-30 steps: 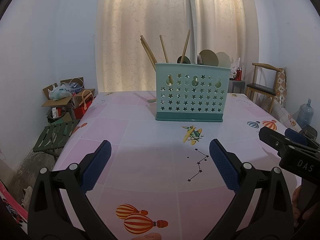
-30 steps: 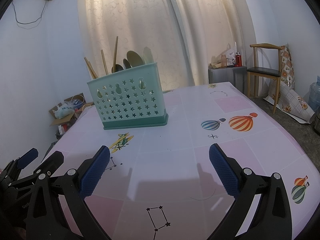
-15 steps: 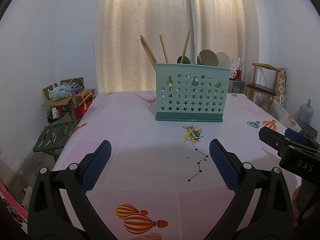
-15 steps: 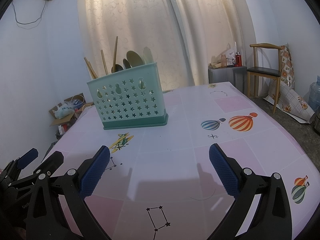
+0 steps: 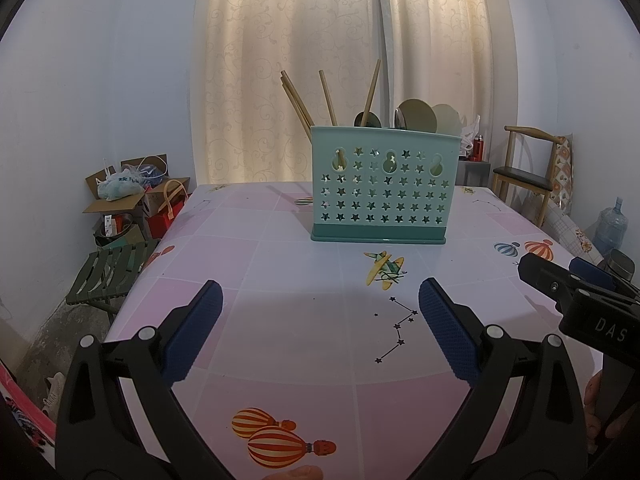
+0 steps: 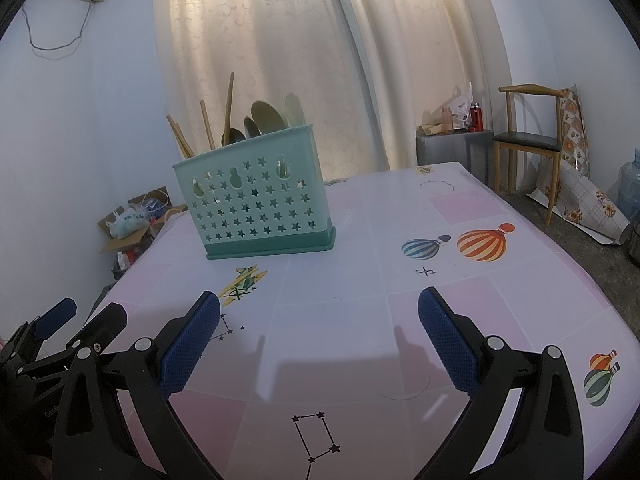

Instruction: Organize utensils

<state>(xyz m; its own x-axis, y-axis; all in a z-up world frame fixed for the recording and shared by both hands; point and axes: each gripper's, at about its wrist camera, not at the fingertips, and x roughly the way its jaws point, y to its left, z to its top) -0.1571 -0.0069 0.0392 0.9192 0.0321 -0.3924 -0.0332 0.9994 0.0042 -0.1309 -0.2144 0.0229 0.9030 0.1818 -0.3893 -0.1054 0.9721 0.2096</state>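
Note:
A mint-green utensil holder (image 5: 380,188) (image 6: 256,200) with star cut-outs stands upright mid-table. Wooden chopsticks (image 5: 298,100) (image 6: 208,124) and spoons (image 5: 414,116) (image 6: 268,118) stick up out of it. My left gripper (image 5: 318,300) hangs open above the near part of the table, well short of the holder, with nothing between its blue pads. My right gripper (image 6: 318,304) is open too, empty, and also apart from the holder. Each gripper shows at the edge of the other's view: the right one (image 5: 568,280), the left one (image 6: 76,316).
The table (image 5: 280,320) (image 6: 400,320) wears a pink checked cloth printed with balloons, a plane and star lines. Cardboard boxes (image 5: 132,196) and a green folding stool (image 5: 108,276) sit at the left. A wooden chair (image 6: 528,140) and water jug (image 5: 610,226) stand right. Curtains hang behind.

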